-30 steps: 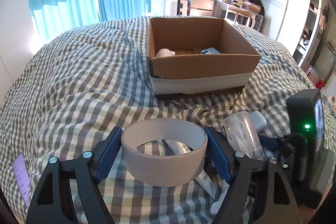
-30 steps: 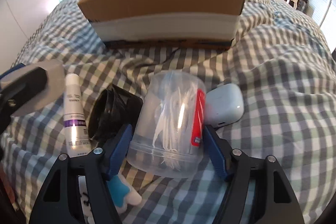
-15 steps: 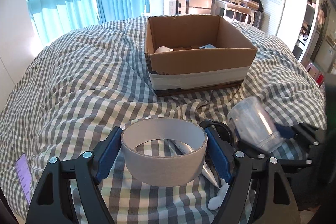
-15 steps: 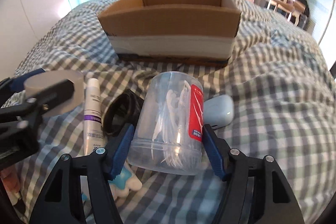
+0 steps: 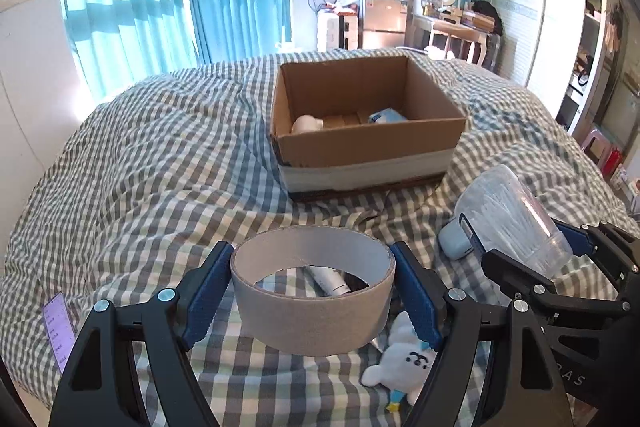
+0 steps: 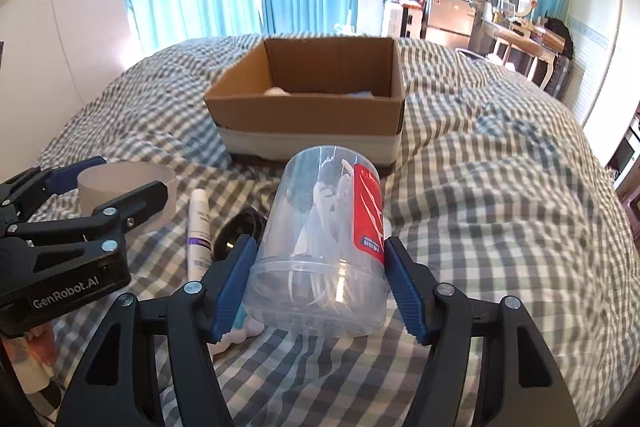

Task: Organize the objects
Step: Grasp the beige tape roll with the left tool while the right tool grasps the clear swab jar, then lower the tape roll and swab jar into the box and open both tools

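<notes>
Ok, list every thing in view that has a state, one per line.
left gripper: fingers clamped on the tape roll
tape roll: held, lifted off the bed
right gripper: fingers clamped on the clear jar
clear jar: held, tilted, lifted off the bed
cardboard box: open on top, a few items inside
tube: lying flat on the bed
plush toy: lying on the bed
</notes>
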Action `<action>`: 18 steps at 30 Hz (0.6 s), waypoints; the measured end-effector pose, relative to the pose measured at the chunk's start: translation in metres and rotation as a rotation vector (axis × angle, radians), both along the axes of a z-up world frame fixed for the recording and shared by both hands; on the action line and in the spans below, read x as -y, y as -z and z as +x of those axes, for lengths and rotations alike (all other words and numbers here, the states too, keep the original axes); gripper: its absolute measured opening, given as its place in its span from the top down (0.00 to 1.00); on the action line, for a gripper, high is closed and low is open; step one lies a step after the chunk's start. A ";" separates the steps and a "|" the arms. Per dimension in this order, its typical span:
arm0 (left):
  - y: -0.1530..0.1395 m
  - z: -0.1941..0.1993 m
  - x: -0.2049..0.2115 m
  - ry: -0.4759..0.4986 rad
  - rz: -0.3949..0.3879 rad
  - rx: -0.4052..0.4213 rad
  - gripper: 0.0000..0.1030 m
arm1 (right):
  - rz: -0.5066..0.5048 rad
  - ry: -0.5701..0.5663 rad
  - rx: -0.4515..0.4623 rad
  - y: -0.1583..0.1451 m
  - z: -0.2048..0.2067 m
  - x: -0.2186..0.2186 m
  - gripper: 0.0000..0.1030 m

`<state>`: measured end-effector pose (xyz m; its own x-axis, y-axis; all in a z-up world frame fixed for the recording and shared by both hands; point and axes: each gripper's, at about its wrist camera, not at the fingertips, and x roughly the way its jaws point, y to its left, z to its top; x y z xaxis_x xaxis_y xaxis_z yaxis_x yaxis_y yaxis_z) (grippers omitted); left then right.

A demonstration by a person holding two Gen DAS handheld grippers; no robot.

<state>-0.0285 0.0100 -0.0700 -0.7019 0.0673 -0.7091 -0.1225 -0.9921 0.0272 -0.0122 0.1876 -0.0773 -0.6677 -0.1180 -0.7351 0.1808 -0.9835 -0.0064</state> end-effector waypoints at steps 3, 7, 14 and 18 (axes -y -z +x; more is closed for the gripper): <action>-0.007 0.004 -0.001 0.005 0.005 -0.012 0.22 | -0.002 -0.009 -0.022 -0.012 0.006 0.000 0.37; -0.018 0.008 -0.001 0.010 0.014 -0.028 0.22 | -0.003 -0.022 -0.057 -0.028 0.014 0.002 0.37; -0.043 0.003 -0.001 0.023 0.040 -0.063 0.22 | 0.000 -0.047 -0.106 -0.055 0.017 0.006 0.38; -0.059 -0.007 -0.001 0.025 0.046 -0.088 0.22 | 0.004 -0.058 -0.145 -0.074 0.011 0.008 0.38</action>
